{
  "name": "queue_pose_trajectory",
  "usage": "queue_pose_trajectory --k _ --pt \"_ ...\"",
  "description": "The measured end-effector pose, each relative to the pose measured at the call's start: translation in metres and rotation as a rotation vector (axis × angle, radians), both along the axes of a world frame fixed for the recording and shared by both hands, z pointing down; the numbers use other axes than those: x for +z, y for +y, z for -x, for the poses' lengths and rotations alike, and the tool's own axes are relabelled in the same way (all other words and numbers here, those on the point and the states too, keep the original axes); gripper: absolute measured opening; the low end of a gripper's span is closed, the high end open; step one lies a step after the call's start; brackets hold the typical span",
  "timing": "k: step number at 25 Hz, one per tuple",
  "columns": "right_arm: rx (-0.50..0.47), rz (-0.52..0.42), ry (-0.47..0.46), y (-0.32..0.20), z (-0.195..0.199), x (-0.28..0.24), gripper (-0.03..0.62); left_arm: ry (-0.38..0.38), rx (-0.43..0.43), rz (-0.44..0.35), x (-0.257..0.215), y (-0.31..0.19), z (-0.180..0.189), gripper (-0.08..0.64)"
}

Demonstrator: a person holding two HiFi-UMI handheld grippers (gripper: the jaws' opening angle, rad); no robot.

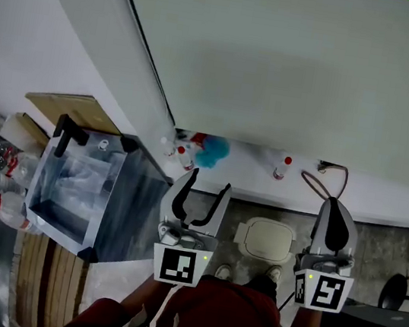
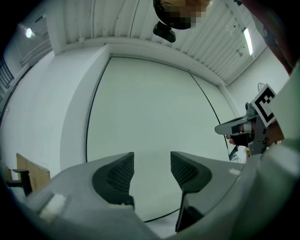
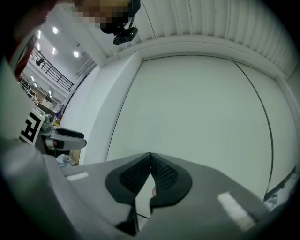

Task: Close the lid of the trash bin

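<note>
1. A pale wall (image 1: 296,73) with a thin black seam rises at the far side of a speckled grey floor (image 1: 376,248).
2. Nearest, the person's red sleeves (image 1: 218,319) reach forward, and two shoes (image 1: 273,272) stand just in front of them.
3. The left gripper (image 2: 152,171) is released. Its ribbed pads stand apart with only the wall showing between them.
4. The right gripper (image 3: 150,172) is clenched, with the pads meeting at their tips and nothing between them.
5. The trash bin (image 1: 266,239) sits on the floor between the two grippers, just beyond the shoes. Its cream top faces up, and I cannot tell whether the lid is fully down.
6. To the left stands a clear plastic box (image 1: 82,186) with a dark frame.
7. Farthest, at the wall's foot, lie small red-capped bottles (image 1: 281,167), a blue fuzzy thing (image 1: 213,151) and a looped cable (image 1: 316,186).
</note>
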State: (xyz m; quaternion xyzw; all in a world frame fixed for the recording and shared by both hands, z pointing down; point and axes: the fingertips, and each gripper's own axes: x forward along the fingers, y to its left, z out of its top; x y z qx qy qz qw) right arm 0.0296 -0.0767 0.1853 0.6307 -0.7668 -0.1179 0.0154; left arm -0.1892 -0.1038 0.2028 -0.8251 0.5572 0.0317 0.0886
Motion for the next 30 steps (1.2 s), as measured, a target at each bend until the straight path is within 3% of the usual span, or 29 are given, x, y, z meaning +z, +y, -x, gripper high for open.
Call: queue_pose_trajectory --k 7,12,19,30 --pt "0.004 0.010 -0.017 0.002 0.002 0.005 0.000 -0.008 0.019 0.008 0.005 0.002 -0.004 0.239" --pt "-0.009 0.020 -0.019 0.003 0.008 0.009 0.000 0.014 0.003 0.039 0.011 0.004 -0.006 0.175" --pt "-0.016 0.028 -0.029 0.005 0.005 0.014 0.000 -0.041 -0.056 0.045 0.018 0.007 -0.005 0.022" --pt "-0.012 0.035 -0.015 0.006 -0.005 0.017 0.000 -0.023 -0.053 0.058 0.023 0.003 -0.014 0.005"
